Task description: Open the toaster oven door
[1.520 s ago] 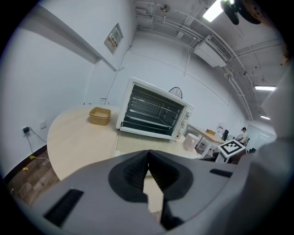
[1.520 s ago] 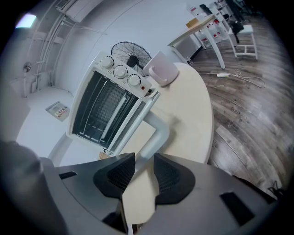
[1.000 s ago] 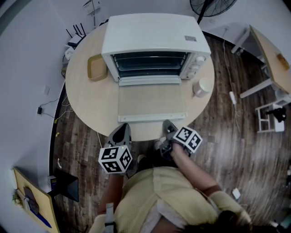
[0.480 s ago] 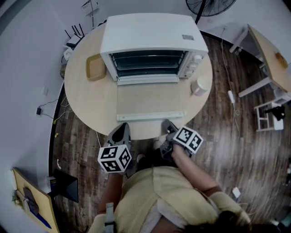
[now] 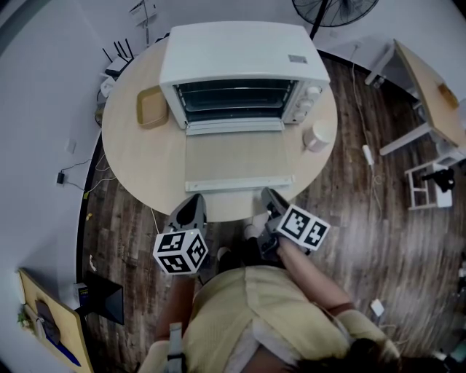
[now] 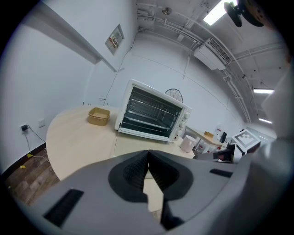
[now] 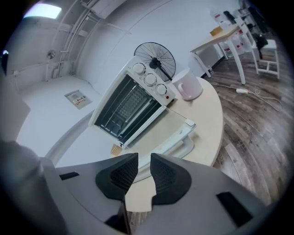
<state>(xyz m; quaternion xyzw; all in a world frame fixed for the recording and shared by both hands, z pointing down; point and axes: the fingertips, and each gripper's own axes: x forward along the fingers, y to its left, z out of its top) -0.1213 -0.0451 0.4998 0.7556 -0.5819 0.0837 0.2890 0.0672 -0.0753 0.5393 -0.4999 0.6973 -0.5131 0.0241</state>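
Observation:
The white toaster oven [image 5: 240, 62] stands at the back of the round table, and its glass door [image 5: 237, 156] lies folded down flat, with the handle [image 5: 239, 183] toward me. The dark cavity with its racks [image 6: 154, 112] is exposed. My left gripper [image 5: 191, 207] hangs just off the table's near edge, its jaws shut on nothing [image 6: 148, 153]. My right gripper [image 5: 271, 198] hovers off the near edge by the handle's right end, touching nothing. Its jaws [image 7: 144, 160] have just been closing. A narrow gap remains and nothing is between them.
A tan tray [image 5: 153, 108] sits left of the oven and a white mug [image 5: 318, 135] to its right on the round table [image 5: 138, 160]. A fan [image 5: 331, 9] and a side table [image 5: 429, 87] stand beyond, over wood floor.
The right gripper has lifted a little and rolled, its marker cube tilting. The left gripper and the open door have not moved.

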